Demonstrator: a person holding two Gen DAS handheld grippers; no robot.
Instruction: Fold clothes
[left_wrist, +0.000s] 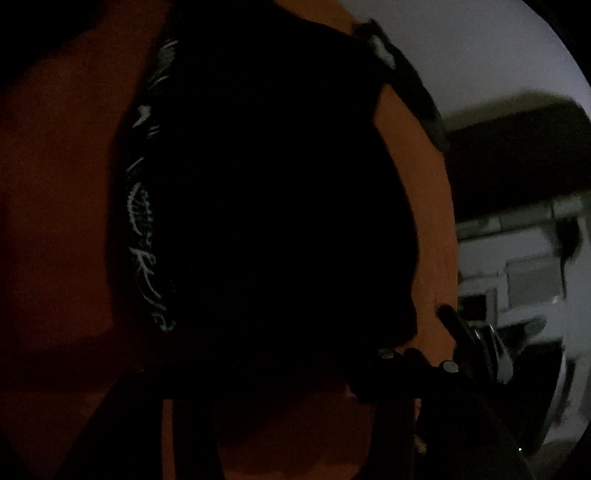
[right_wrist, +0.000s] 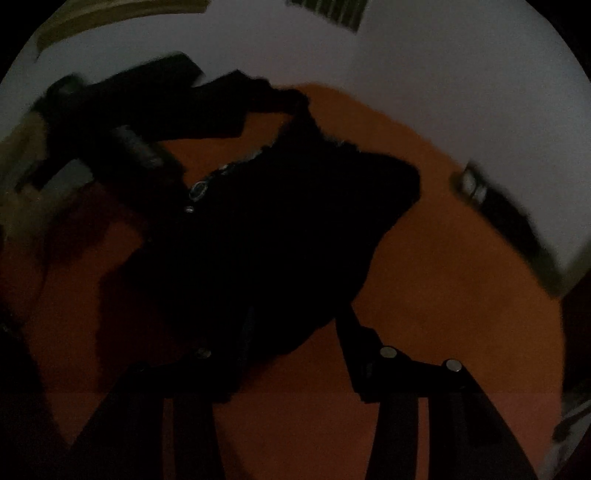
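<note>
1. Jaws of the right gripper (right_wrist: 295, 354) stand parted, released, with the black garment (right_wrist: 266, 236) just ahead between them on the orange desk (right_wrist: 443, 295).
2. Left gripper (left_wrist: 280, 369) jaws: released too (dim view), same garment ahead.

Both views very dim; pale light only toward 1 o'clock, motion blur there, fisheye-bent edges, possibly underexposed.

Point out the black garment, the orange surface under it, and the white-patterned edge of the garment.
black garment (left_wrist: 277, 192): left wrist view, middle of the dark cloth.
orange surface (right_wrist: 443, 240): right wrist view, bare patch to the right of the garment.
white-patterned edge (left_wrist: 142, 206): left wrist view, printed strip along the garment's left side.
</note>
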